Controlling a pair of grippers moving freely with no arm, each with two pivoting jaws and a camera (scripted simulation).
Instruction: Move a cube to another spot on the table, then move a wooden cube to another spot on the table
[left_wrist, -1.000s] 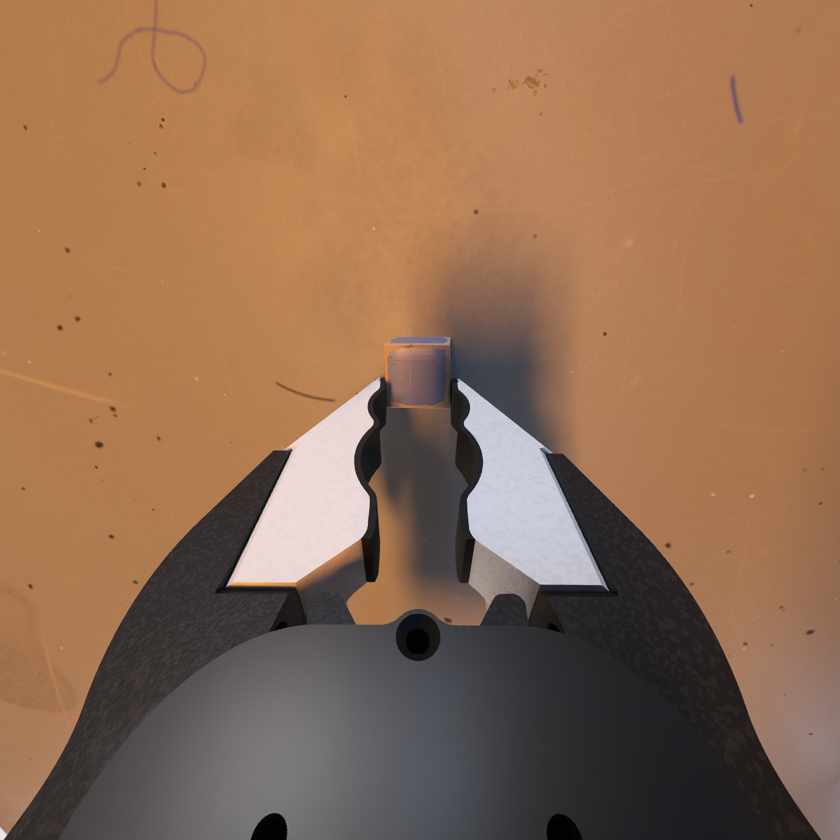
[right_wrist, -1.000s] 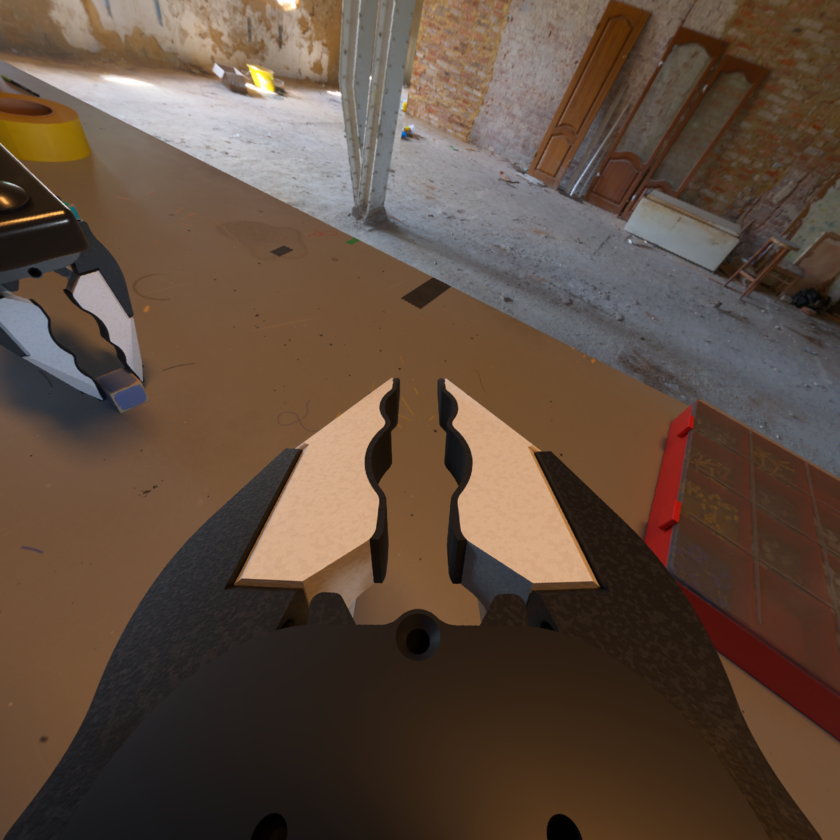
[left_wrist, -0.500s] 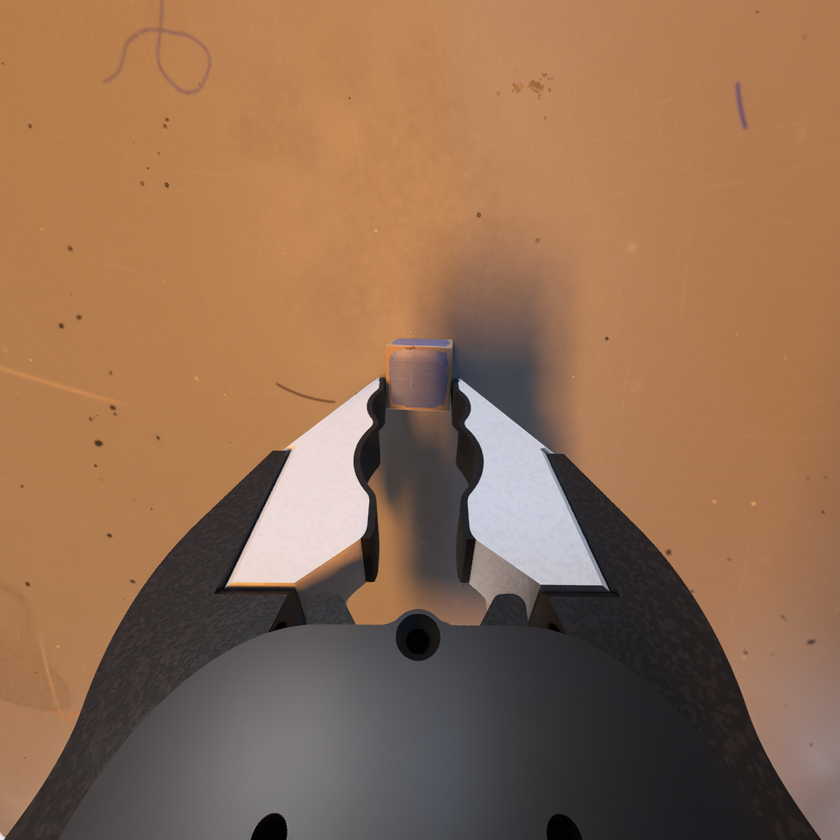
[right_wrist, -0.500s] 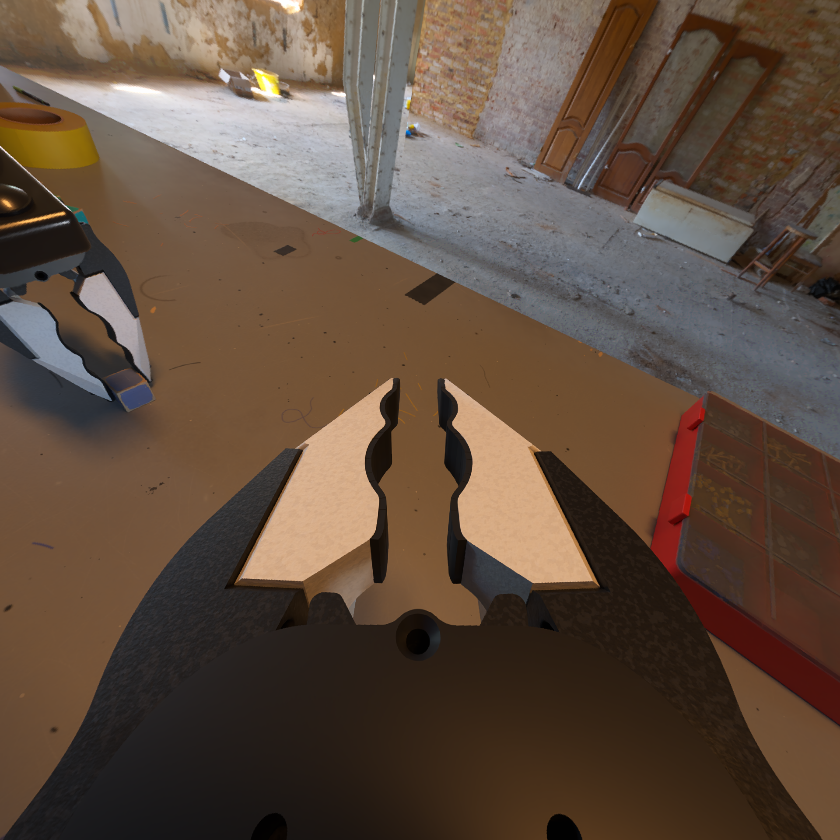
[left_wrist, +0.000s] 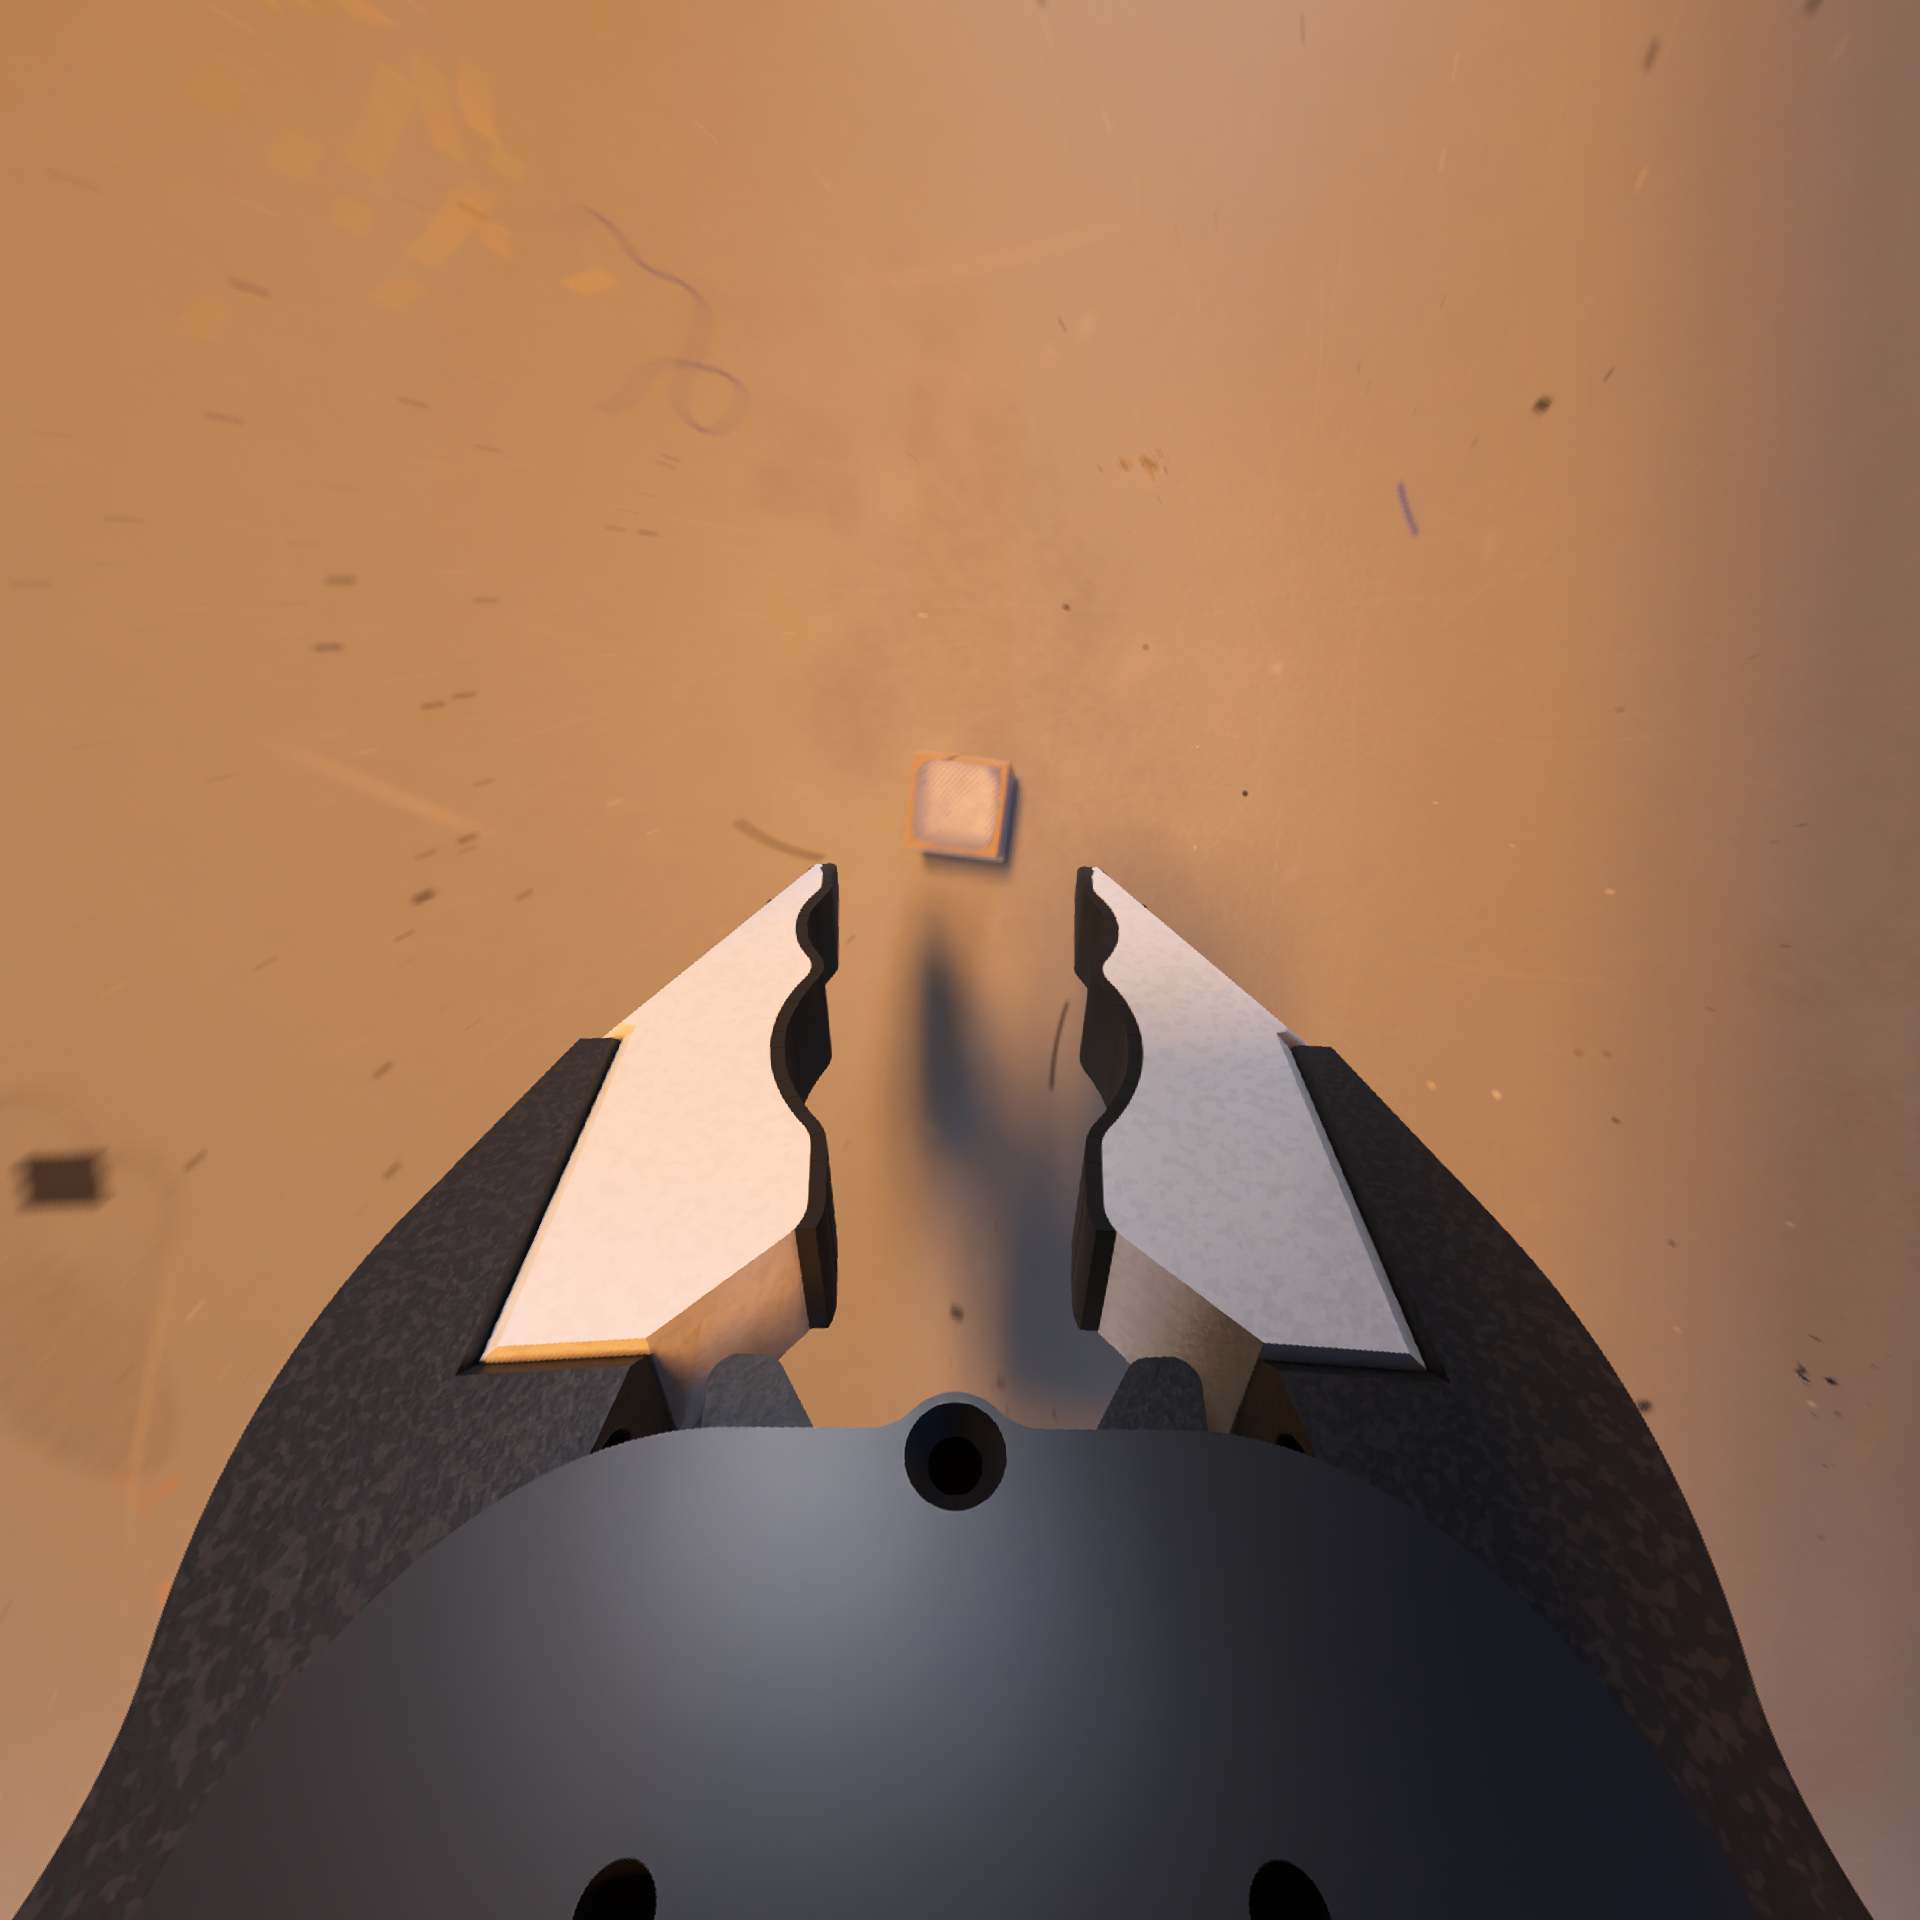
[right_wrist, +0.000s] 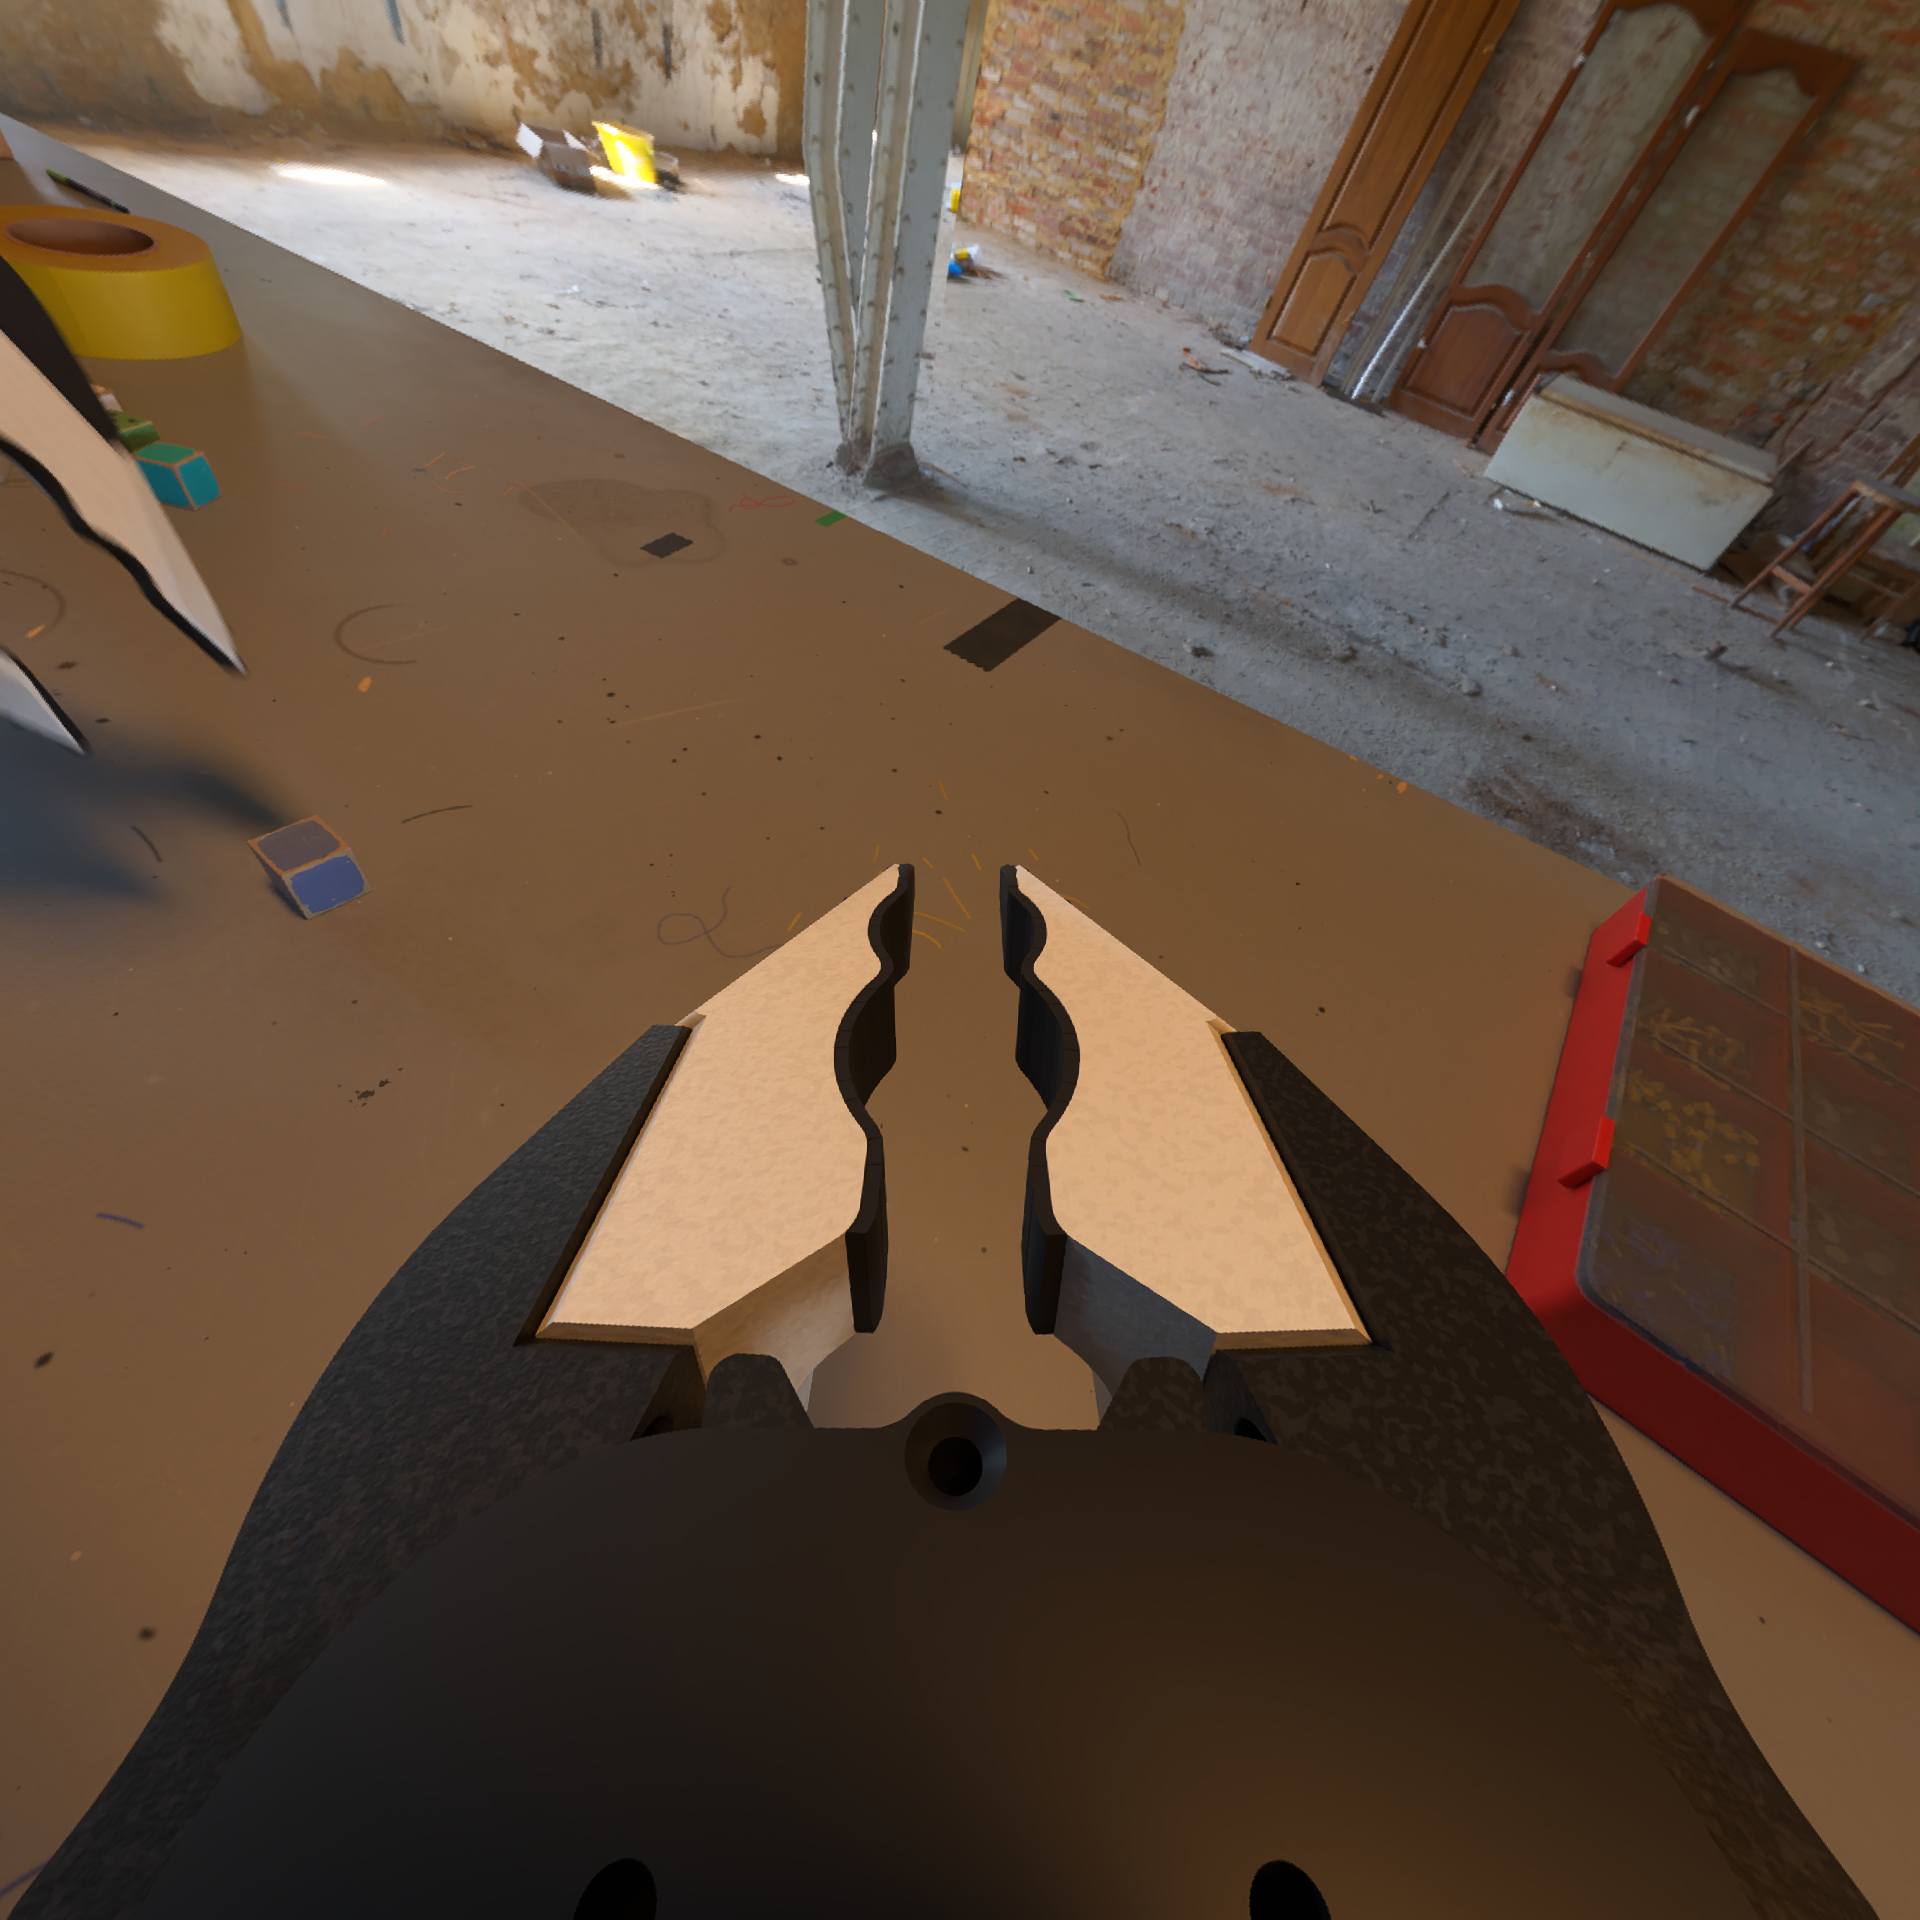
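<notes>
Left wrist view: the left gripper (left_wrist: 956, 873) hangs above the table (left_wrist: 1351, 312) with fingers spread, the small cube (left_wrist: 961, 805) lying free below them, seemingly released at its new spot.

We're in a run-down, disused hall, more derelict workshop than home. Bare brick walls (right_wrist: 1060, 114) with peeling plaster (right_wrist: 416, 62) behind, a dusty concrete floor (right_wrist: 1143, 520) littered with scraps, a riveted steel column (right_wrist: 883, 239) rising mid-room. Old wooden doors (right_wrist: 1382, 197) lean against the brick, a battered white cabinet (right_wrist: 1631, 478) lies beside them, a wooden chair (right_wrist: 1839, 551) at the edge. Up front, a scuffed, pen-marked brown tabletop (right_wrist: 623, 727).
</notes>
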